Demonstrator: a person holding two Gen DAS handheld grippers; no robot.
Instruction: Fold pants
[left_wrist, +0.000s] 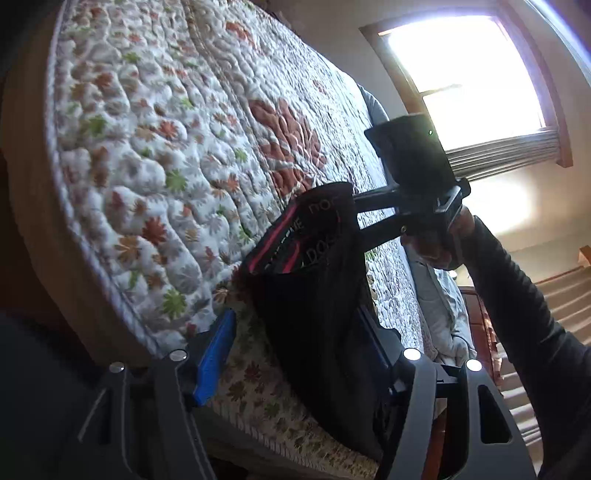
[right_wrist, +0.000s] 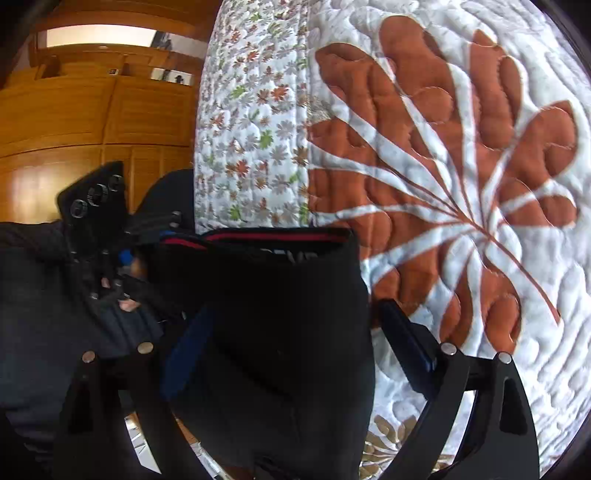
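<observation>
Item: black pants (left_wrist: 314, 295), one pair, red-striped waistband (right_wrist: 277, 236) uppermost, standing in a loose hanging bundle just above the flowered quilt (left_wrist: 166, 147) of a bed, lower part near or on the cover (which of the two cannot be told). Step in hand, as judged: an early one, with the garment carried over the bed and about to be laid out; no fold is visible yet. Left gripper (left_wrist: 295, 317): released, jaws spread around the cloth, its blue pad (left_wrist: 216, 354) clear of the fabric with quilt showing in the gap. Right gripper (right_wrist: 295, 310): jaws wide with the pants filling the space between them; whether they press on the cloth cannot be told. Pose: both tools pitched downward toward the bed, facing each other across the waistband; the right hand (left_wrist: 432, 247), in a dark sleeve (left_wrist: 517, 295), is held up beside the window (left_wrist: 461, 74). Next move, as judged: take the waistband at both corners, lower and spread the pants flat, legs straightened, before doubling them.
</observation>
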